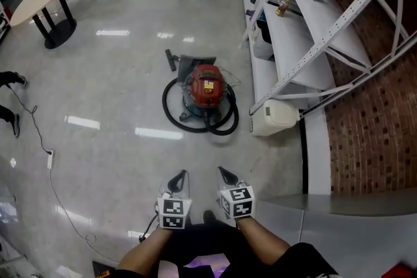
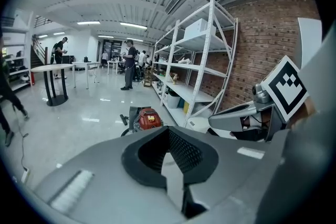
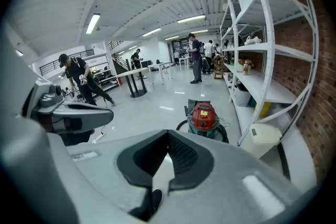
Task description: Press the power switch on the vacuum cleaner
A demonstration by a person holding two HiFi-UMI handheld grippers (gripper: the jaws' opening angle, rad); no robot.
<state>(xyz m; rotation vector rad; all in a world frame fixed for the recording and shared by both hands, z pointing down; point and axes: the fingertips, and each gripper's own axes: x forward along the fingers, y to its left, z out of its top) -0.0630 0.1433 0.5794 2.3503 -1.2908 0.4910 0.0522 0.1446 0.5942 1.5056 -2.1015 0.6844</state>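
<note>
Vacuum cleaner [image 1: 207,86] beside shelving [image 1: 287,42], open floor [image 1: 117,140] in front

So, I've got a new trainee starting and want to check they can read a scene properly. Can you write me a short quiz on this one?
1. True or false: the right gripper is touching the vacuum cleaner.
2. Where is the black hose?
A) looped around the vacuum cleaner
B) hung on the shelves
C) held in a gripper
3. Fill in: between its jaws the left gripper holds ____.

Key: 1 false, it is held close to the person, well short of the vacuum cleaner; 2 A; 3 nothing.
</note>
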